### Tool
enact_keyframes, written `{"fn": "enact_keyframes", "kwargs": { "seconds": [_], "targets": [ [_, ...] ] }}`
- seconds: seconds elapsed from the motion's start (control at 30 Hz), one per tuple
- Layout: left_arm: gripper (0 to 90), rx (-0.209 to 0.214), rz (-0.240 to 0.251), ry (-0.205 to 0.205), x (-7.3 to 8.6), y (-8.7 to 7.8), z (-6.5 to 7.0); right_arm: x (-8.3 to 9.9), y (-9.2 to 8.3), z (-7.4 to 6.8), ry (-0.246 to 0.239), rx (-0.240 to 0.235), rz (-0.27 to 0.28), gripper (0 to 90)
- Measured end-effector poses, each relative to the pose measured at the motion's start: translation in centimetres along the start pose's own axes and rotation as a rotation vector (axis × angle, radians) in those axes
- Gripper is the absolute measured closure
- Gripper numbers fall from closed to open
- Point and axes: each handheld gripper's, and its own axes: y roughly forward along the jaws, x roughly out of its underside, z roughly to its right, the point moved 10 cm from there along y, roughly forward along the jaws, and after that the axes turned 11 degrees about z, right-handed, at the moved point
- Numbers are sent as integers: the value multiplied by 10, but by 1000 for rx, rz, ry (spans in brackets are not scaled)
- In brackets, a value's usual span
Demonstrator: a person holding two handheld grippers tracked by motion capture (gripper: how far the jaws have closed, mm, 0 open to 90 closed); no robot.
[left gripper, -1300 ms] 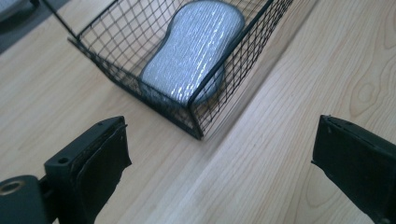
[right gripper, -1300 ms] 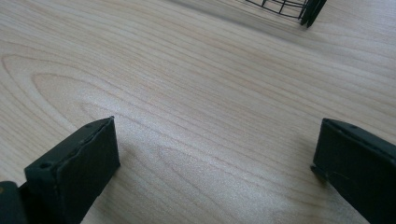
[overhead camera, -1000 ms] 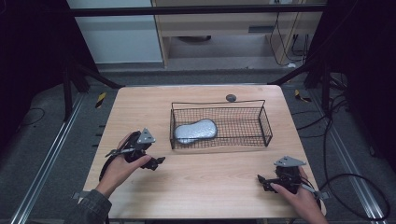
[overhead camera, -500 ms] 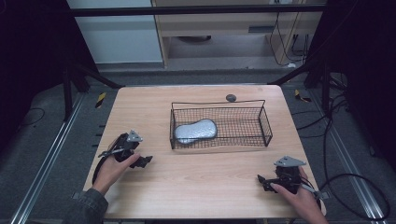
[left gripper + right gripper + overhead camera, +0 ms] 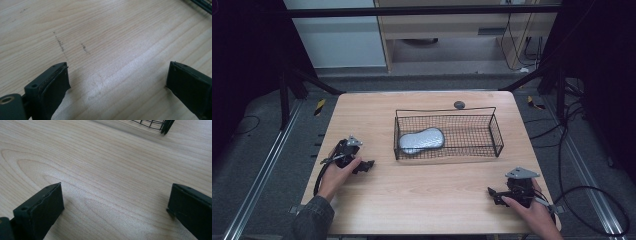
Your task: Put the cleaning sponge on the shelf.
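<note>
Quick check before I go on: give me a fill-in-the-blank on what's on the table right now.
1. The grey mouse lies inside the wire ____.
2. Both the left gripper and the right gripper have their jaws ____.
3. The small dark object sits on the table ____ the basket.

Missing words: basket; open; behind

A lab or test room is suggested by a wooden table [image 5: 422, 195] ringed by black frame bars [image 5: 422, 10], floor rails [image 5: 257, 190] and loose cables [image 5: 592, 195].
</note>
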Motion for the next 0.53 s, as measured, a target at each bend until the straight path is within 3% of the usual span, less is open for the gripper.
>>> {"fn": "enact_keyframes", "kwargs": {
  "seconds": [0.2, 0.53],
  "targets": [
    [22, 1, 33, -33, 0, 6, -5, 0, 0, 0, 0, 0, 0, 4],
    [0, -8, 105, -39, -4, 13, -6, 0, 0, 0, 0, 0, 0, 3]
  ]
}}
